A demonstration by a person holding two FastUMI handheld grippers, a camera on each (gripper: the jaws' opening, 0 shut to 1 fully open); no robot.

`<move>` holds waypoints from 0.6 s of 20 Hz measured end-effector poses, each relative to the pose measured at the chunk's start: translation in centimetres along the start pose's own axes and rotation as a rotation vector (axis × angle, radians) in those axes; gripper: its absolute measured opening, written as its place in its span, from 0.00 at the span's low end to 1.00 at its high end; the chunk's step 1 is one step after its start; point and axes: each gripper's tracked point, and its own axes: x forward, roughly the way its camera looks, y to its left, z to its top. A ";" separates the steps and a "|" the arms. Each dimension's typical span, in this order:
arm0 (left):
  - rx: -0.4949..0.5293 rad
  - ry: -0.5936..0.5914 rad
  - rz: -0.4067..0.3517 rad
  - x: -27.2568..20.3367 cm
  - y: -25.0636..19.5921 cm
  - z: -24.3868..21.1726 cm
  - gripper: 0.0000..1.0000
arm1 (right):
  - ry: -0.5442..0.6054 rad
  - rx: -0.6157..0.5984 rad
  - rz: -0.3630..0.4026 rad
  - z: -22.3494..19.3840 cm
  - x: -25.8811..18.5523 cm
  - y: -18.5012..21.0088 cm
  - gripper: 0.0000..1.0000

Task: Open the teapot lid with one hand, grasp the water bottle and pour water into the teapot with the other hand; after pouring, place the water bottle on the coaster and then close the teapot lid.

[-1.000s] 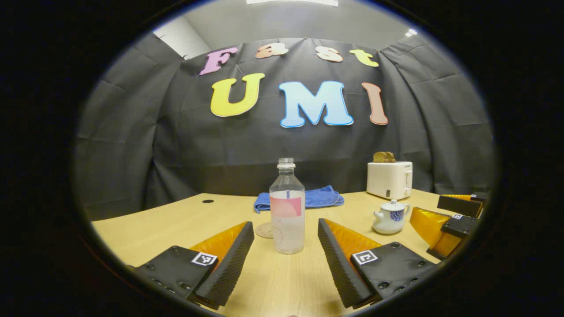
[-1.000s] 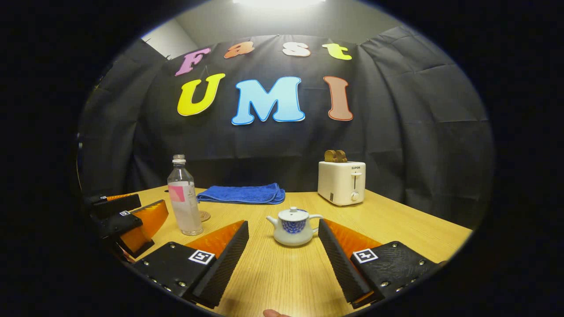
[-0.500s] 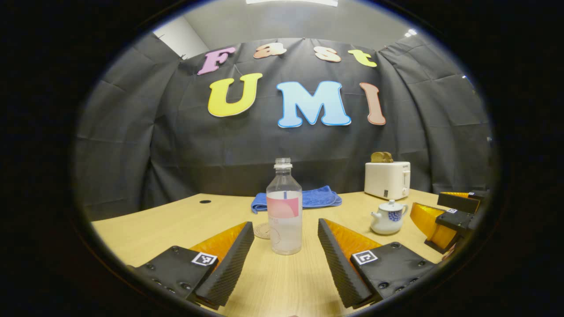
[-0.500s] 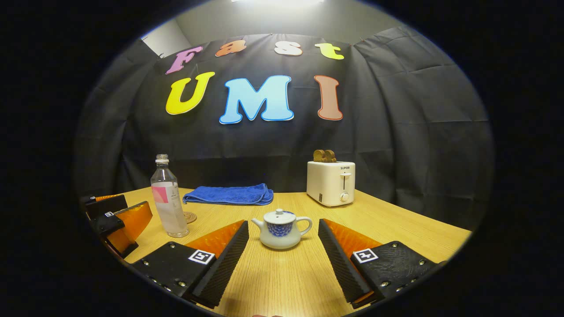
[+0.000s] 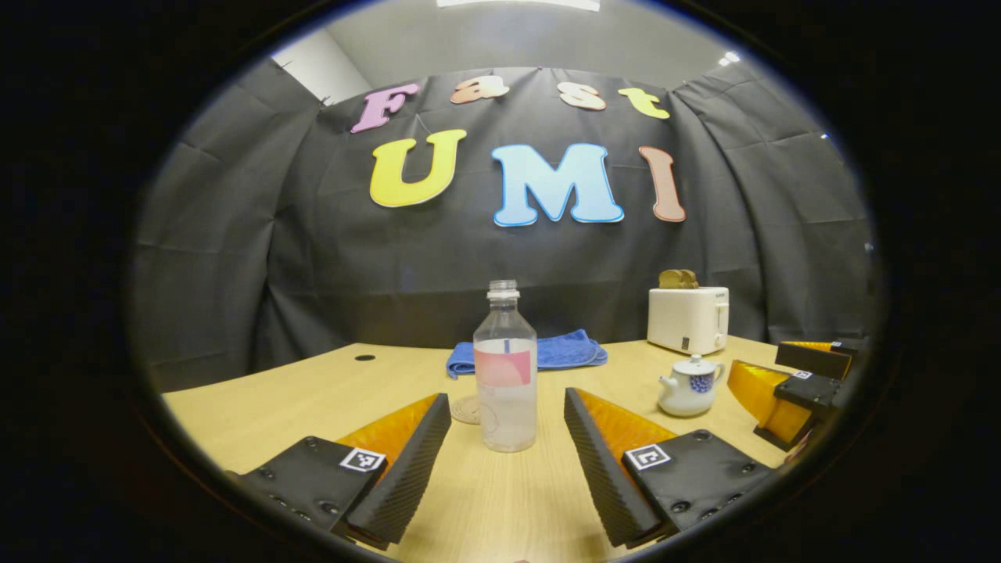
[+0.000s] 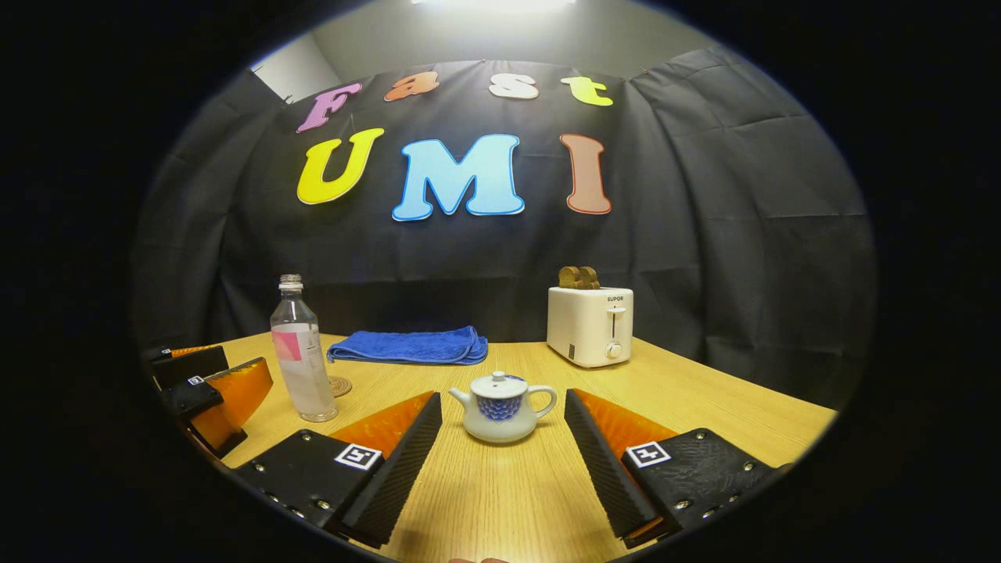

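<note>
one water bottle (image 5: 505,375), one teapot (image 6: 500,407) (lid on), one coaster (image 5: 470,409), one towel (image 6: 408,346) and one toaster (image 6: 590,324) stood on the table (image 6: 704,399), with bare wood before the grippers. the left gripper (image 5: 507,450) gaped wide facing the bottle; the right gripper (image 6: 503,446) gaped wide facing the teapot, both level, holding nothing.

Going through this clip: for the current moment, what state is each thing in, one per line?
Teapot: upright, lid on.
Water bottle: upright, no cap, partly full.
Coaster: bare, behind the bottle.
Towel: folded.
Toaster: bread sticking up.
Left gripper: open, bottle ahead.
Right gripper: open, teapot ahead.
</note>
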 end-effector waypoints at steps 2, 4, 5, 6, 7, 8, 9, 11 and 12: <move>0.000 0.000 0.000 0.0 0.0 0.0 1.00 | 0.000 -0.001 0.000 0.0 0.1 0.0 0.98; 0.000 0.001 0.000 0.0 0.0 0.0 1.00 | -0.001 0.000 -0.003 0.0 0.6 -0.1 0.98; -0.001 0.001 0.000 0.0 0.0 0.0 1.00 | -0.001 0.000 0.001 0.0 1.1 0.0 0.98; -0.001 0.000 0.000 0.0 0.0 0.0 0.99 | 0.002 0.001 0.016 0.0 1.9 0.3 0.98; 0.000 0.000 0.000 0.0 0.0 0.0 0.99 | 0.014 0.002 0.028 -0.1 2.9 0.4 0.95; 0.000 0.000 0.000 0.0 0.0 0.0 0.99 | 0.017 0.001 0.030 -0.1 3.4 0.4 0.94; 0.000 0.000 0.000 0.0 0.0 0.0 0.99 | 0.013 0.000 0.029 0.0 3.9 0.3 0.94; 0.000 0.000 0.000 0.0 0.0 0.0 0.99 | 0.008 0.000 0.026 0.0 4.9 0.2 0.94; 0.000 0.000 0.000 0.0 0.0 0.0 0.99 | 0.012 0.001 0.026 -0.1 5.3 0.2 0.94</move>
